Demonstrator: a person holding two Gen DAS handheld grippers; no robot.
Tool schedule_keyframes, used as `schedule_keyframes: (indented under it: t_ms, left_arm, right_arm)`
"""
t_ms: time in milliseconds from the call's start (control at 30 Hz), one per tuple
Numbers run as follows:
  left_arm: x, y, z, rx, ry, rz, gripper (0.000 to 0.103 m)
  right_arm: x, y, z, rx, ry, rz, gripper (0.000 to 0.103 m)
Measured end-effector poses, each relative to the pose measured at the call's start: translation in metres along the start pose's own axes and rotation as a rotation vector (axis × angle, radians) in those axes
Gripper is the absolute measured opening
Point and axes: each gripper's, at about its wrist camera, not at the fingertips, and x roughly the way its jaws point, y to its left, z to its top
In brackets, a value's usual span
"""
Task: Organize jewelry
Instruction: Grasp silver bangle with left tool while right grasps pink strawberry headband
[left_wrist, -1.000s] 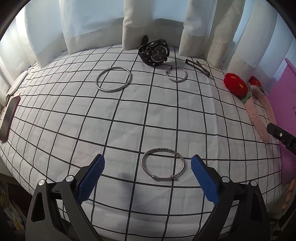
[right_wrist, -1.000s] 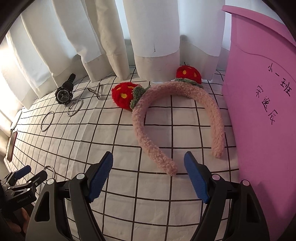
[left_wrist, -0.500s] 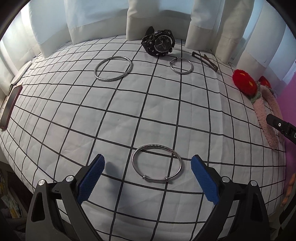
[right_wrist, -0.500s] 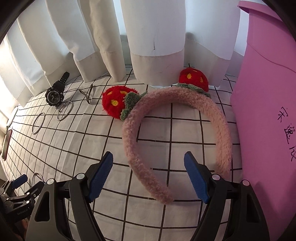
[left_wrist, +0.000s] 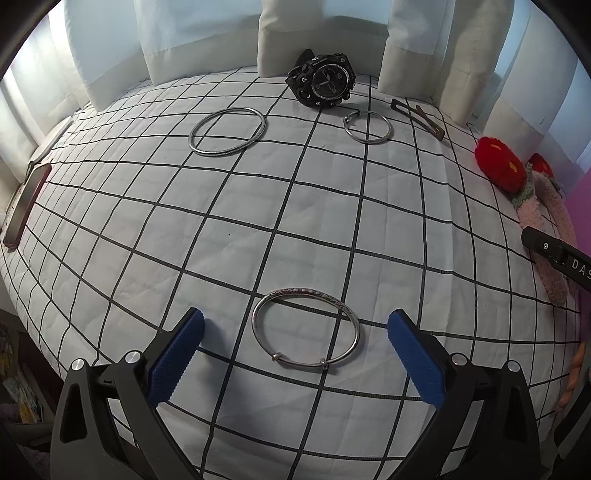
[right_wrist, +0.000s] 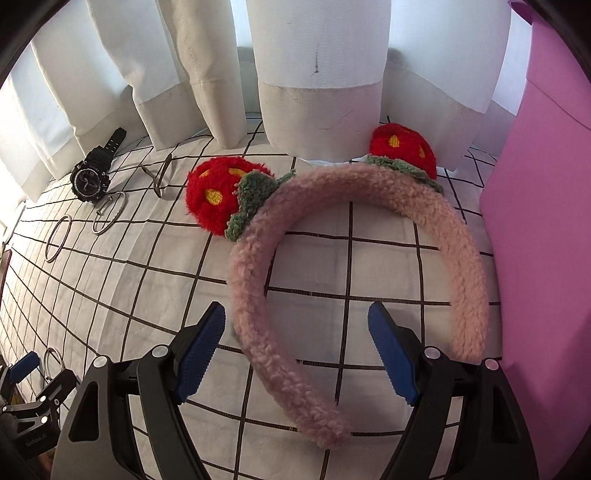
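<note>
A silver bangle (left_wrist: 306, 328) with two small beads on its near edge lies flat on the white grid-patterned bedspread (left_wrist: 229, 229), between the blue pads of the left gripper (left_wrist: 295, 350); the fingers are spread wide, each pad well clear of the metal, and hold nothing. Farther off on the same cloth lie a larger plain silver bangle (left_wrist: 227, 132) to the left, a smaller ring-like bangle (left_wrist: 367, 126) to the right, a black wristwatch (left_wrist: 322, 84) propped at the foot of the white curtains (left_wrist: 207, 40), and a brown hair clip (left_wrist: 419, 118) right of the watch. A dark phone (left_wrist: 26, 205) rests at the far left edge. To the right, a fuzzy pink headband (right_wrist: 354, 280) with two red strawberry pom-poms (right_wrist: 218, 195) lies flat, its open ends toward the camera. The right gripper (right_wrist: 297, 350) is also spread wide; the headband's left arm runs between its two blue pads, just beside the left pad, but contact cannot be judged. A pink box (right_wrist: 546, 240) stands just right of the headband.
</note>
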Motion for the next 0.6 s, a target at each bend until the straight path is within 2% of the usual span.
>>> schedule_keyframes:
  t_ms: [133,300,600]
  left_arm:
    - [-0.002,0.000,-0.004,-0.010,-0.030,-0.001,0.097]
    - [-0.005,-0.002,-0.007,-0.028,-0.036,0.005,0.098]
    - [-0.005,-0.001,-0.007,-0.025,-0.054,0.011,0.097]
  right_arm:
    - [0.008,0.008,0.004,-0.046,-0.005,-0.043,0.085]
    - [0.012,0.009,0.003,-0.041,-0.042,-0.044,0.094]
    - [0.012,0.009,0.000,-0.036,-0.088,-0.054,0.094]
